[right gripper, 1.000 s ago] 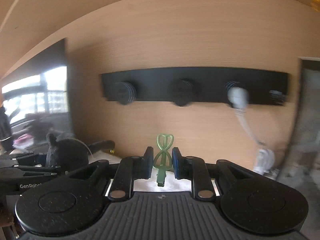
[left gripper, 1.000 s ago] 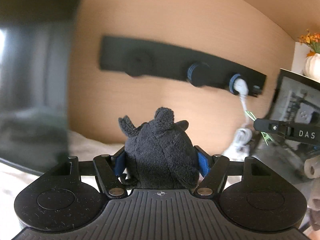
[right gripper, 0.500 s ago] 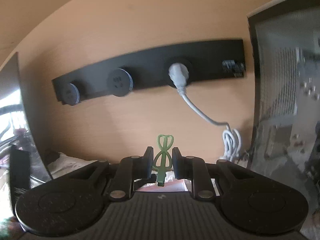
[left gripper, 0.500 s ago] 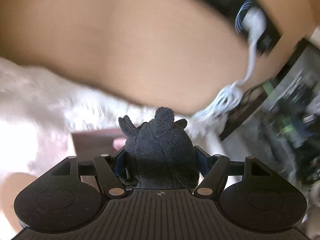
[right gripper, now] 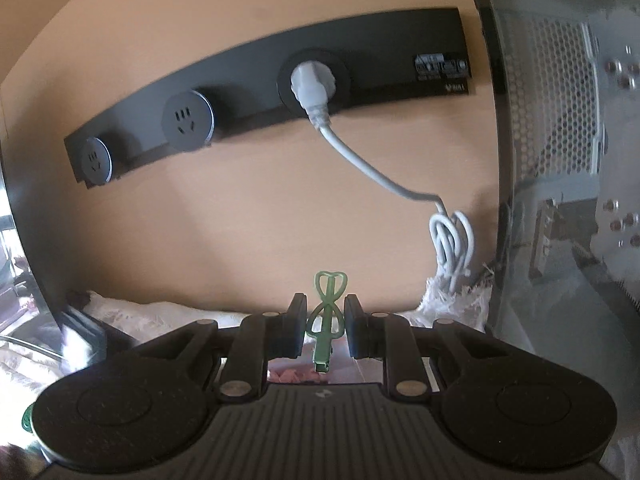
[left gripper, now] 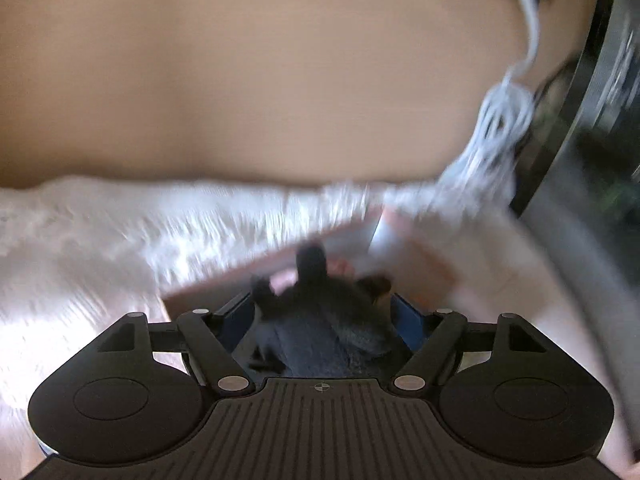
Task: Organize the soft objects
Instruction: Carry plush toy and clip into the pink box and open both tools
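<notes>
Item: dark grey plush toy (left gripper: 320, 328). Location: between spreading jaws of left gripper (left gripper: 322, 318), above pink box (left gripper: 416, 256) on white furry cover (left gripper: 120, 240). Light, squashy, non-fragile; grasp mid-body. Right gripper (right gripper: 325, 326) clamped on green clip (right gripper: 326, 320).

The plush (left gripper: 320, 320) is a small dark grey, fuzzy toy with stubby ears or limbs sticking up. It sits low between blue pads, over a blurred pinkish box edge and white fluffy cloth. The clip (right gripper: 326, 316) is pale green plastic with a heart-shaped loop on top, standing upright.
</notes>
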`<state>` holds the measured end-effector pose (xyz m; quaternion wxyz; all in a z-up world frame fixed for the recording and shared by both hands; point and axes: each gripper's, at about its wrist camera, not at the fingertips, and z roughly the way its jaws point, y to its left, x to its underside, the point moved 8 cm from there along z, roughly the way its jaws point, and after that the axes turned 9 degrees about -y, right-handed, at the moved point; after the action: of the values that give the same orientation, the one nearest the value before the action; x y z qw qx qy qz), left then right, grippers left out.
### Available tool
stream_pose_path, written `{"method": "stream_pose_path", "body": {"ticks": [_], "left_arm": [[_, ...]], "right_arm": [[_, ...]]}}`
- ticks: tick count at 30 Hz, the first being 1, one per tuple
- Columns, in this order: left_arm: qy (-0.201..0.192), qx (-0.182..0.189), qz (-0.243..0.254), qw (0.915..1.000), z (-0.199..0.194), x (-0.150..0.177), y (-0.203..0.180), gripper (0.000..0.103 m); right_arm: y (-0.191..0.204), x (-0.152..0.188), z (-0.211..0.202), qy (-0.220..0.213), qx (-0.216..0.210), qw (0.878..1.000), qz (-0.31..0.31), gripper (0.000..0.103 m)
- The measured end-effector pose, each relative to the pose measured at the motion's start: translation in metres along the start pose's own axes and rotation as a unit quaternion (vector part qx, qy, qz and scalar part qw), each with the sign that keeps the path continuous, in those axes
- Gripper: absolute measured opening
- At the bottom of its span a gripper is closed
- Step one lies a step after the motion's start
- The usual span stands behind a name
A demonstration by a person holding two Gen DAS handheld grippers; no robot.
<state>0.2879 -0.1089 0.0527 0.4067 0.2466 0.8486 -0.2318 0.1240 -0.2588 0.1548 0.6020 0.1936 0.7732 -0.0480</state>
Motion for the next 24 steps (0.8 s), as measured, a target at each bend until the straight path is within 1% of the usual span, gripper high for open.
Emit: {"method": "stream_pose_path", "body": {"ticks": [2, 3, 4, 5, 6, 7, 9, 10, 12, 13, 14, 15, 16, 18, 19, 24], "left_arm": [[-0.036, 0.006, -0.026, 0.999, -0.019, -0.015, 0.007, 0.079], [-0.094, -0.029, -0.075, 0.9923, -0.022, -0.027, 0.015, 0.077], [-0.101, -0.027, -0.089, 0.9905, -0.027, -0.029, 0.02, 0.073], [-0.098, -0.024, -0.098, 0.9901, -0.027, -0.03, 0.022, 0.069], [-0.033, 0.01, -0.061, 0.9976, -0.023, -0.019, 0.018, 0.059], [-0.015, 0.008, -0.055, 0.9983, -0.018, -0.013, 0.018, 0.048], [0.019, -0.006, -0.027, 0.9994, -0.007, -0.002, 0.017, 0.041], [0.027, -0.011, -0.017, 0.9994, -0.001, 0.003, 0.017, 0.041], [0.018, -0.006, -0.031, 0.9993, 0.001, 0.004, 0.02, 0.041], [0.022, -0.006, -0.043, 0.9988, 0.004, 0.004, 0.022, 0.043], [0.028, 0.003, -0.052, 0.9982, 0.007, 0.004, 0.023, 0.046], [0.036, 0.014, -0.06, 0.9975, 0.01, 0.005, 0.022, 0.049], [0.039, 0.016, -0.06, 0.9973, 0.013, 0.006, 0.02, 0.05], [0.035, 0.006, -0.046, 0.9983, 0.015, 0.005, 0.014, 0.05], [0.033, 0.0, -0.04, 0.9987, 0.015, 0.004, 0.012, 0.052], [0.011, -0.032, 0.019, 0.9992, 0.004, 0.006, 0.004, 0.053]], "right_arm": [[0.001, 0.006, 0.002, 0.01, -0.005, 1.0, 0.001, 0.02], [0.003, 0.01, 0.004, 0.016, -0.011, 1.0, -0.001, 0.02], [0.006, 0.014, 0.005, 0.02, -0.019, 1.0, -0.004, 0.02], [0.01, 0.019, 0.006, 0.026, -0.03, 0.999, -0.01, 0.02], [0.014, 0.026, 0.008, 0.034, -0.043, 0.998, -0.018, 0.02], [0.019, 0.034, 0.011, 0.043, -0.054, 0.997, -0.025, 0.02], [0.027, 0.056, 0.021, 0.069, -0.068, 0.994, -0.046, 0.02], [0.029, 0.067, 0.026, 0.082, -0.069, 0.993, -0.056, 0.02], [0.029, 0.094, 0.041, 0.115, -0.056, 0.989, -0.075, 0.02], [0.028, 0.107, 0.049, 0.13, -0.049, 0.987, -0.082, 0.02], [0.025, 0.118, 0.057, 0.144, -0.04, 0.985, -0.087, 0.02], [0.022, 0.123, 0.063, 0.144, -0.03, 0.985, -0.088, 0.02], [0.02, 0.125, 0.066, 0.145, -0.029, 0.985, -0.087, 0.02], [0.017, 0.123, 0.072, 0.155, -0.027, 0.985, -0.076, 0.02], [0.016, 0.123, 0.074, 0.159, -0.022, 0.984, -0.075, 0.02], [0.019, 0.124, 0.067, 0.154, 0.012, 0.982, -0.112, 0.021]]}}
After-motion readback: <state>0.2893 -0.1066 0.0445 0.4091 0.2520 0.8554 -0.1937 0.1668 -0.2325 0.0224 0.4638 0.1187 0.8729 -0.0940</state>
